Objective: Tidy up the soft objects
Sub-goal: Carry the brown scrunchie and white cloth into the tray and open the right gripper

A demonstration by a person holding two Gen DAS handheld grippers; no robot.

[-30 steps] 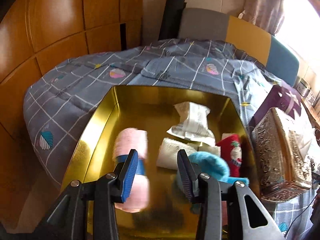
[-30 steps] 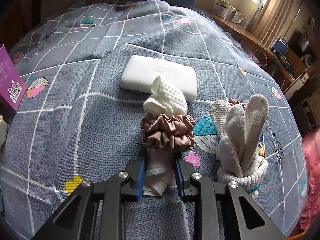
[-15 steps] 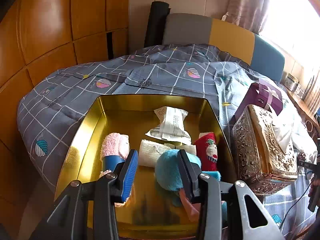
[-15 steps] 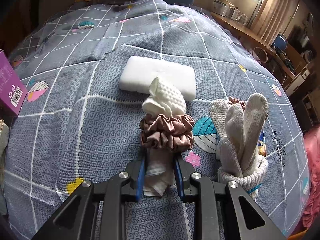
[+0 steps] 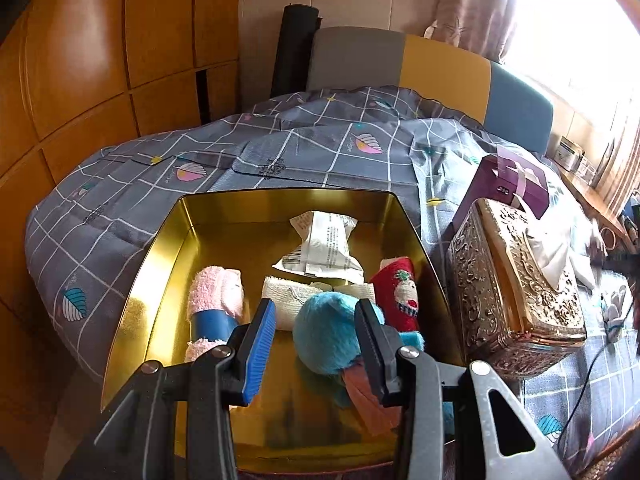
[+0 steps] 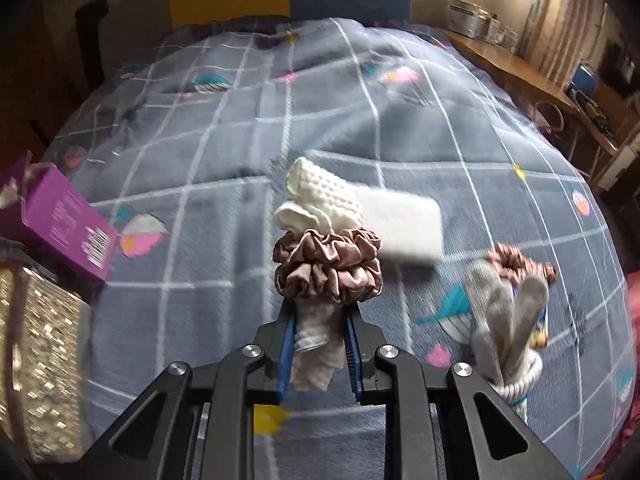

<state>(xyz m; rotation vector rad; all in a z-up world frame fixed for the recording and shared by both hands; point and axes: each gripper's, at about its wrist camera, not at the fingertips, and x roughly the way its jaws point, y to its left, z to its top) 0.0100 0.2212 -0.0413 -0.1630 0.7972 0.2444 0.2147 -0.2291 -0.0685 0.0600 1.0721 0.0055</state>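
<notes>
Left tongs (image 5: 316, 338) gape, hiding tin (image 5: 160, 248); right tongs (image 6: 318, 344) clamp blurred cloth (image 6: 320, 200).

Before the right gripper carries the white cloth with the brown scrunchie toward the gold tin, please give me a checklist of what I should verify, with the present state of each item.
1. Right gripper shut on the white cloth: ok.
2. Brown scrunchie seated around the cloth, above the fingers: ok.
3. Cloth lifted off the bedspread: cannot tell, the picture is blurred.
4. Free floor in the gold tin for one more item: ok, bare at the near edge.
5. Left gripper out of the drop path: not ok, it hangs open over the tin.
6. Blue plush toy released: ok, the fingers do not press it.
</notes>
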